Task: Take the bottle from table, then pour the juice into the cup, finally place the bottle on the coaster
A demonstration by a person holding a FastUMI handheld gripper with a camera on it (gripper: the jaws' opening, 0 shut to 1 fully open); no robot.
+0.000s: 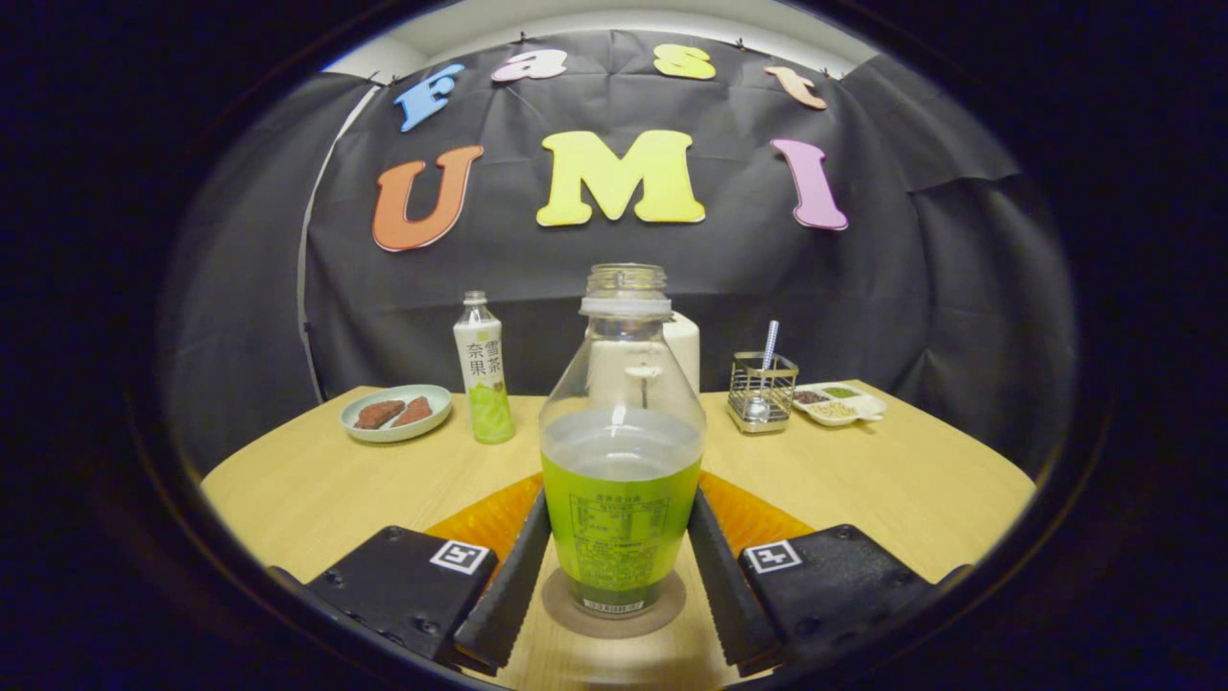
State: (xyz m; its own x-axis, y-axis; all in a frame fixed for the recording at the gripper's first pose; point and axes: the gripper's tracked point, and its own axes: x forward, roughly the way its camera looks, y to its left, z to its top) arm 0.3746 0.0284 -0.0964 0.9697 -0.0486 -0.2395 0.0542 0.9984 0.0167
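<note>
A: Entry, near field. Hand-held gripper at the bottom centre of the frame. State of the fingers?

B: They flank the bottle, one on each side of its lower body, at the green label. Both fingers appear to touch the label's sides, so I log them as clamped on the bottle.

A: Bottle position?

B: Upright, centre of the frame, its base on a round brownish coaster that lies on the surface. No cap on the neck. Clear upper body; liquid level sits roughly at mid height, green label below.

A: Anything just behind it?

B: An orange mat shows on both sides of the bottle, behind the fingers. A white container stands directly behind the bottle, mostly hidden; cannot tell what it is.

A: Far field?

B: Left of centre, a second, slimmer bottle, capped, with a white and green label. Further left, a pale green plate with two brownish pieces. Right of centre, a wire holder with a utensil handle standing in it. Just right of that, a white divided dish holding small grains or seeds.
</note>
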